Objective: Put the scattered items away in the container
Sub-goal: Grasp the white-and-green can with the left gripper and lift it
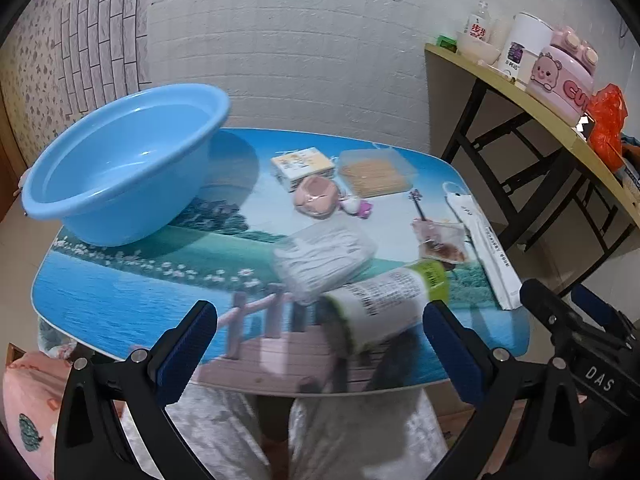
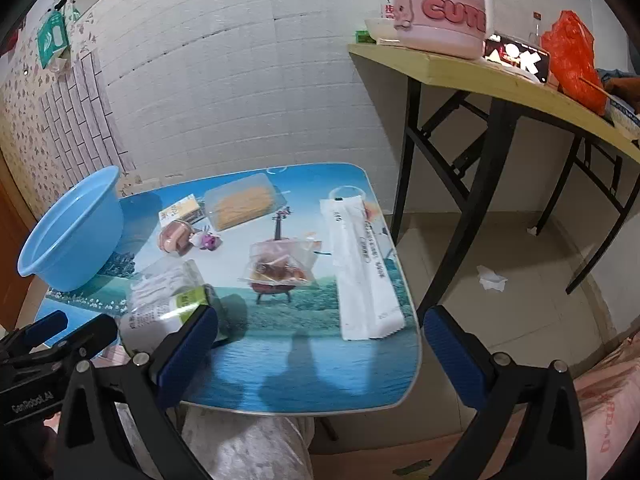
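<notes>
My left gripper (image 1: pixel 320 344) gapes empty; the green-banded packet (image 1: pixel 384 304) lies just ahead, long axis slanting right. Right gripper (image 2: pixel 320 344) also wide, empty, farther off.

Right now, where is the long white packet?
The long white packet lies flat along the table's right edge, just right of the clear snack bag.

near table edge (image 2: pixel 320 376): bare, open approach | blue basin (image 1: pixel 120 160): far-left corner, mouth unobstructed | centre: packets crowded, green-labelled pack (image 1: pixel 384 304) nearest
</notes>
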The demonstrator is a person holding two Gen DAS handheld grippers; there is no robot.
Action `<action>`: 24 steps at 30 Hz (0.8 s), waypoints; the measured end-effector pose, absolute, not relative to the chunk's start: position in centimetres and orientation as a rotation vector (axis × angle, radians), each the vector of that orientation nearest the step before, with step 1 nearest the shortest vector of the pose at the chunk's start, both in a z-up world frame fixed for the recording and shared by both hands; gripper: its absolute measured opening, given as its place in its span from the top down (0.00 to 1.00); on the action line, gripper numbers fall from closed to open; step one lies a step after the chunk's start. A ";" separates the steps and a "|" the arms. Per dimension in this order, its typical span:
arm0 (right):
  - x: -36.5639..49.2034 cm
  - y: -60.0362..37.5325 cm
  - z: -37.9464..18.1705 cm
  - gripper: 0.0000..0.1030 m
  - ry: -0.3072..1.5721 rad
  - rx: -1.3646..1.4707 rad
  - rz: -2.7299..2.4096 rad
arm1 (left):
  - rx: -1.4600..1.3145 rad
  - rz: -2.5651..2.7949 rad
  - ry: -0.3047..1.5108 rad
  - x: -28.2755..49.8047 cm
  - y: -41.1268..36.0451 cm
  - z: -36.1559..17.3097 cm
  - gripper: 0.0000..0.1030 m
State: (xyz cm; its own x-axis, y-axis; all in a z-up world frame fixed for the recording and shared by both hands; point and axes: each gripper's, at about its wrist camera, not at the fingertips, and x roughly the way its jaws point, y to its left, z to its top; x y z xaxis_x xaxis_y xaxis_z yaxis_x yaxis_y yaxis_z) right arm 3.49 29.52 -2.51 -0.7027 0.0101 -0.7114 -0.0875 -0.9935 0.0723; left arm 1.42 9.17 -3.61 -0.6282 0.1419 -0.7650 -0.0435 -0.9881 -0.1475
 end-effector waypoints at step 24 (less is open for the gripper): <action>-0.1 34.2 -3.7 0.00 0.114 -1.230 2.904 | -1.393 2.897 -0.284 -0.4 15.1 -7.0 0.00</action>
State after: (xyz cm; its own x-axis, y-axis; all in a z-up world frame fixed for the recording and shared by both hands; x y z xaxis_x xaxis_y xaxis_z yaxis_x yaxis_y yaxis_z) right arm -0.07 34.18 -3.70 -0.6962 -0.0413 -0.7166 -0.0152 -0.9973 0.0722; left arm -0.41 15.15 -7.03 -0.6243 -0.0005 -0.7812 0.1523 -0.9809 -0.1211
